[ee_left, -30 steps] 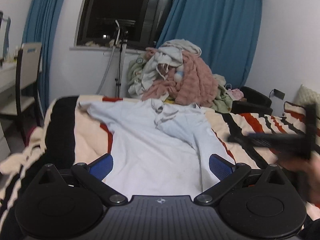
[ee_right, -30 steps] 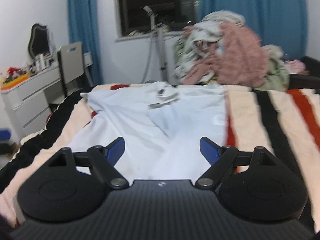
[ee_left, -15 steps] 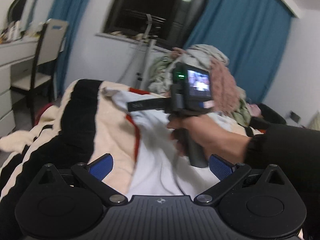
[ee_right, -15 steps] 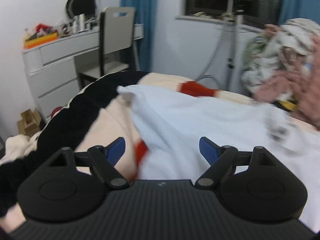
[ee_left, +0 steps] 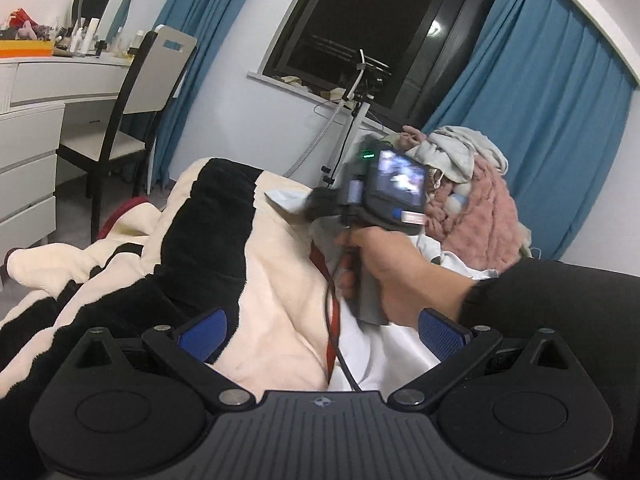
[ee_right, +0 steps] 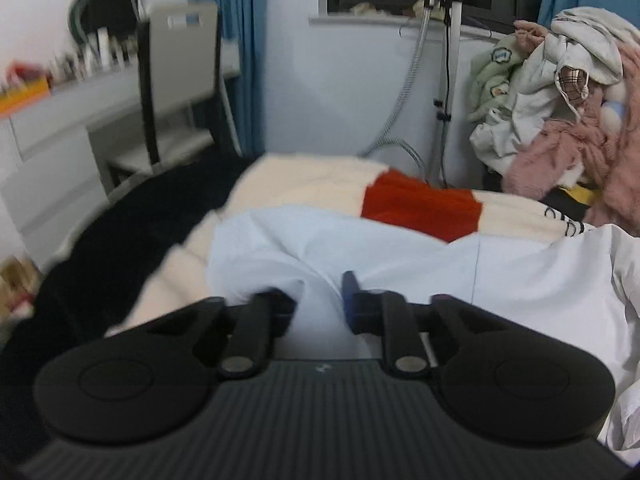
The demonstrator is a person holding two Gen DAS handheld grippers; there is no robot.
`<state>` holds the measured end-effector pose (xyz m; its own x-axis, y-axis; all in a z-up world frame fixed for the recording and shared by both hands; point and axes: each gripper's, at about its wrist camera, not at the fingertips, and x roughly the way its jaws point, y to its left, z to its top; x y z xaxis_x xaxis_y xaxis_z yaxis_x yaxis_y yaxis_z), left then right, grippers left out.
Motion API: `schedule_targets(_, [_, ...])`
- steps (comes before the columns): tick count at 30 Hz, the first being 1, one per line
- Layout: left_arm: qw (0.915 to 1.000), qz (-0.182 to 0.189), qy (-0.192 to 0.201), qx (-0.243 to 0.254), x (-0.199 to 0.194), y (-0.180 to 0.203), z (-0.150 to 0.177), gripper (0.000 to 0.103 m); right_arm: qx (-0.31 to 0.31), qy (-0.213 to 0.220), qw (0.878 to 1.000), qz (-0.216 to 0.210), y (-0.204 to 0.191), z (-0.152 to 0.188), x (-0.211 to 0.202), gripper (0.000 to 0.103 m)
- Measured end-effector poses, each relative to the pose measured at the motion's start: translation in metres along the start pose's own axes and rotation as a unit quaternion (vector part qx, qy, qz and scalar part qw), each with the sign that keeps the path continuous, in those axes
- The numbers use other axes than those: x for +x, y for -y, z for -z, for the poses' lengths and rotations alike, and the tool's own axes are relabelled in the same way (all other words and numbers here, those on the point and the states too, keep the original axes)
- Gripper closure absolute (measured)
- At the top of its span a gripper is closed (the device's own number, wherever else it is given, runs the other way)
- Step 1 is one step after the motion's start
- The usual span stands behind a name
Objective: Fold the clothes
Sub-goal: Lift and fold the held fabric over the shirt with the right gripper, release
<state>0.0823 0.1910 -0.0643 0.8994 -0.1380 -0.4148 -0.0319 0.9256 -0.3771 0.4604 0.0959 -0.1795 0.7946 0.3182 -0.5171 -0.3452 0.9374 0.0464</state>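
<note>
Right gripper (ee_right: 320, 300) jaws closed, pinching fold of pale blue shirt (ee_right: 440, 264) near bed's left edge. Left gripper (ee_left: 320, 328) jaws wide open, gripping nothing, above striped blanket (ee_left: 264, 264). Shirt lay spread on blanket across bed. Person's hand (ee_left: 384, 264) held right gripper's handle. Clothes pile (ee_right: 560, 92) sat beyond bed's far right corner.

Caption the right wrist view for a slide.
Right hand-held gripper shut on a fold of the white shirt spread over the striped blanket.
</note>
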Motion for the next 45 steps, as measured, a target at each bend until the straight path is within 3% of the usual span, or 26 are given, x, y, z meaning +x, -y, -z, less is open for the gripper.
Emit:
schedule_targets(5, [0.9997, 0.007, 0.017, 0.015, -0.007, 0.009, 0.002, 0.0, 0.027, 0.11, 0.993, 0.006, 0.042, -0.012, -0.071, 0.093])
schedule_targets(11, [0.9991, 0.033, 0.007, 0.026, -0.017, 0.028, 0.01, 0.0, 0.119, 0.189, 0.971, 0.079, 0.146, -0.001, -0.158, 0.093])
schedule_targets(14, [0.9981, 0.053, 0.0, 0.033, -0.019, 0.039, 0.017, 0.0, 0.162, 0.194, 0.96, 0.122, 0.202, 0.025, -0.18, 0.093])
schedule_targets(18, [0.9954, 0.068, -0.01, 0.067, -0.016, 0.061, 0.032, 0.0, 0.214, 0.167, 0.948, 0.17, 0.265, 0.069, -0.183, 0.093])
schedule_targets(24, [0.9882, 0.078, -0.026, 0.13, 0.006, 0.092, 0.054, 0.0, 0.279, 0.122, 0.934, 0.185, 0.32, 0.118, -0.157, 0.091])
schedule_targets(25, [0.9878, 0.078, -0.03, 0.131, 0.011, 0.095, 0.057, 0.0, 0.288, 0.116, 0.933, 0.181, 0.324, 0.121, -0.154, 0.089])
schedule_targets(27, [0.987, 0.076, -0.035, 0.137, 0.018, 0.1, 0.06, 0.0, 0.285, 0.106, 0.936, 0.177, 0.32, 0.121, -0.152, 0.074])
schedule_targets(29, [0.986, 0.073, -0.035, 0.146, 0.023, 0.103, 0.062, 0.0, 0.277, 0.097, 0.94, 0.175, 0.313, 0.12, -0.151, 0.031])
schedule_targets(30, [0.9858, 0.071, -0.035, 0.148, 0.024, 0.104, 0.063, 0.0, 0.271, 0.096, 0.942, 0.175, 0.31, 0.119, -0.154, 0.024])
schedule_targets(37, [0.9839, 0.082, -0.02, 0.158, 0.016, 0.108, 0.062, 0.0, 0.24, 0.1, 0.948, 0.186, 0.285, 0.108, -0.206, 0.024])
schedule_targets(45, [0.9831, 0.101, -0.002, 0.153, -0.02, 0.109, 0.053, 0.0, 0.2, 0.116, 0.951, 0.208, 0.234, 0.119, -0.328, 0.024])
